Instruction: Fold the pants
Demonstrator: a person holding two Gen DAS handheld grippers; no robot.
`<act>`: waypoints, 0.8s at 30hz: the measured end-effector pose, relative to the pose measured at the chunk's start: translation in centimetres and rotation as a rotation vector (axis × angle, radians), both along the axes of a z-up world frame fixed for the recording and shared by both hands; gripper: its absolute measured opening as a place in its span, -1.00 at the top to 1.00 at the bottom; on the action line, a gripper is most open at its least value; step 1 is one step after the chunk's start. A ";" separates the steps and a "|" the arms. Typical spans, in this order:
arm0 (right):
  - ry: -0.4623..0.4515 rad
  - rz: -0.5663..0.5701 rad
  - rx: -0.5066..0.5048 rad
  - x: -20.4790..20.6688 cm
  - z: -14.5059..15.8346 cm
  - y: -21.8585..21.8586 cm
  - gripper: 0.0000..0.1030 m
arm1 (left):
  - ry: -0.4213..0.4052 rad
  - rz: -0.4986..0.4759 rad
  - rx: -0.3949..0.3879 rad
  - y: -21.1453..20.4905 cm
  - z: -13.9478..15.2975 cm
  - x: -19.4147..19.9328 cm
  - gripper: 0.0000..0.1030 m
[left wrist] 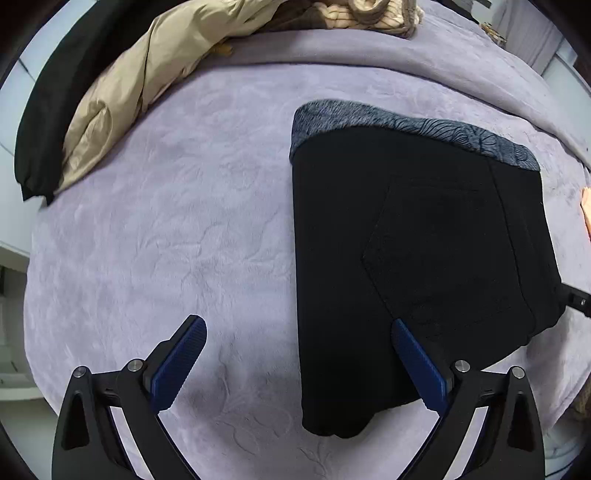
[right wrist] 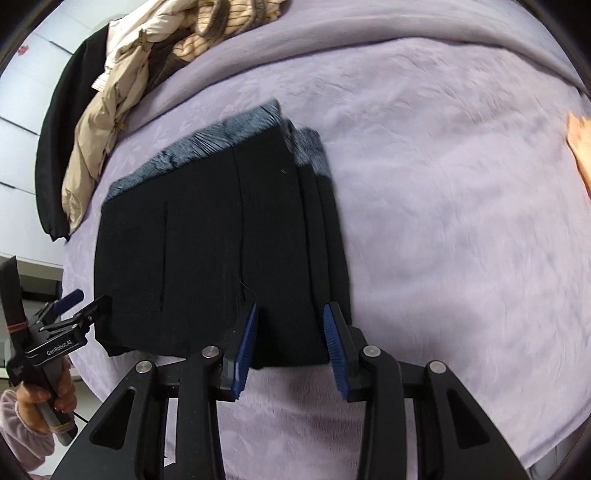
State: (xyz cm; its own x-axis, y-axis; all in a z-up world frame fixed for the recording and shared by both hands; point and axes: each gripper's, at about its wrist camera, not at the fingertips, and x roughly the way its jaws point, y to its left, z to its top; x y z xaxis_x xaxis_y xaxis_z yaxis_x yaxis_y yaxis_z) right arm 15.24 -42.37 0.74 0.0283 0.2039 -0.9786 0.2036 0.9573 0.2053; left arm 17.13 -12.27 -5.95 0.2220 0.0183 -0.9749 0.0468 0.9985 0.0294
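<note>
The black pants (left wrist: 417,258) lie folded into a compact rectangle on the lavender blanket (left wrist: 166,221), with grey fleece lining showing along the far edge (left wrist: 369,116). My left gripper (left wrist: 299,325) is open wide above the blanket at the pants' near left edge and holds nothing. In the right wrist view the pants (right wrist: 221,240) lie just ahead. My right gripper (right wrist: 290,310) is partly open over the pants' near edge, its blue pads (right wrist: 243,350) apart with no cloth pinched. The left gripper also shows at the left of this view (right wrist: 79,308).
A beige jacket (left wrist: 122,96) and a black garment (left wrist: 48,110) are piled at the far left of the bed, with striped knitwear (left wrist: 369,14) behind. The same pile shows in the right wrist view (right wrist: 110,110). An orange-pink item (right wrist: 580,147) lies at the right edge.
</note>
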 end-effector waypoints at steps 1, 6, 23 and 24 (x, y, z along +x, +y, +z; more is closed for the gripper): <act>0.004 -0.022 0.005 -0.2 -0.2 -0.2 0.13 | 0.000 0.001 0.002 0.0 0.1 -0.1 -0.97; 0.007 -0.054 -0.005 -0.5 0.4 -0.3 0.07 | 0.012 -0.018 0.035 -0.7 0.9 0.1 -0.97; 0.030 -0.049 0.010 -2.3 3.2 1.5 -0.58 | 0.098 -0.037 0.011 -1.6 2.0 -0.6 -0.97; 0.024 -0.042 0.012 -2.3 3.3 1.8 -0.62 | 0.104 -0.040 0.014 -1.7 2.1 -0.6 -0.97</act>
